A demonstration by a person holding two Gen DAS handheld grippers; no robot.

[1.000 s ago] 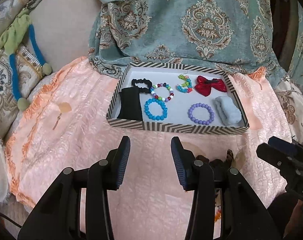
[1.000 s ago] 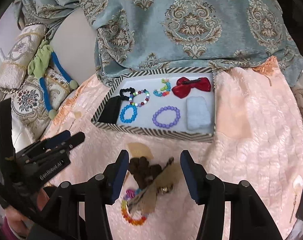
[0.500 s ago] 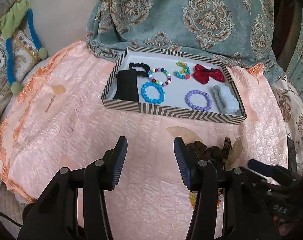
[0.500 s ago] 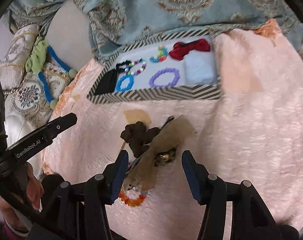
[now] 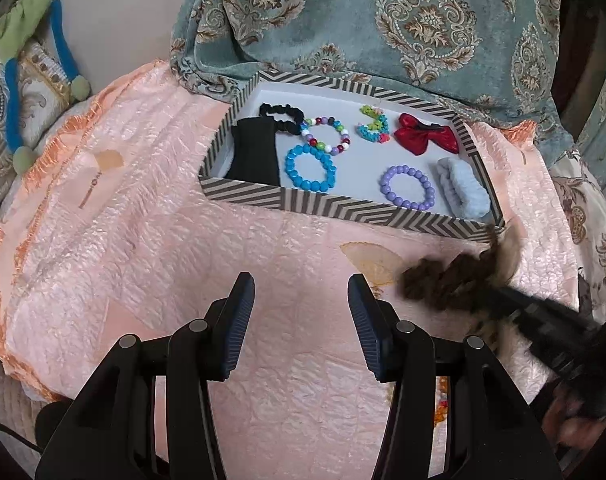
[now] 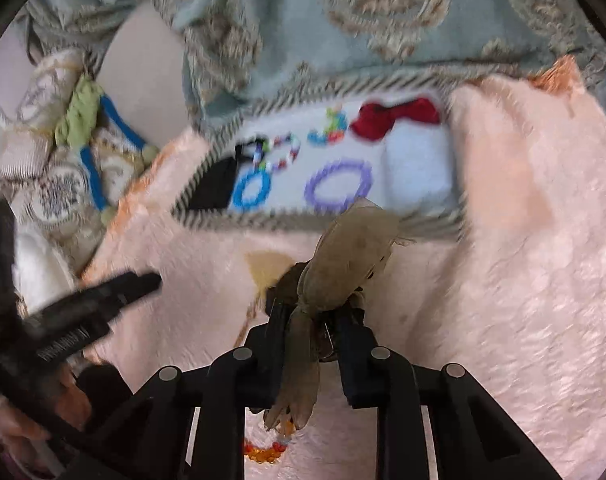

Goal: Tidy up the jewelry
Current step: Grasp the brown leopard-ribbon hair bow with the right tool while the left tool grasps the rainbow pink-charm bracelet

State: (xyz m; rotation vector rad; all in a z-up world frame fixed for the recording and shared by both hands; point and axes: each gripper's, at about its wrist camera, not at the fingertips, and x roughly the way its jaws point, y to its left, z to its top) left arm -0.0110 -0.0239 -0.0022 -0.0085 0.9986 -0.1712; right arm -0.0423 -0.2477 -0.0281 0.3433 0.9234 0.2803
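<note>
A striped tray [image 5: 343,208] on the pink bedspread holds a black pouch, a black scrunchie, bead bracelets [image 5: 310,166], a red bow [image 5: 425,136] and a pale blue scrunchie [image 5: 463,188]. My right gripper [image 6: 317,314] is shut on a brown scrunchie with sheer tan ribbon [image 6: 343,256] and holds it above the bedspread, in front of the tray [image 6: 315,220]. In the left wrist view the scrunchie [image 5: 443,284] hangs at the right gripper's tip. My left gripper [image 5: 301,312] is open and empty over the bedspread.
An orange bead bracelet [image 6: 263,450] lies on the bedspread under the right gripper. A teal patterned cushion [image 5: 383,20] stands behind the tray. A green and blue cord [image 5: 59,40] lies on pillows at the left.
My right gripper has closed on the brown scrunchie and lifted it off the bedspread towards the tray. The left gripper has stayed open and drawn slightly back.
</note>
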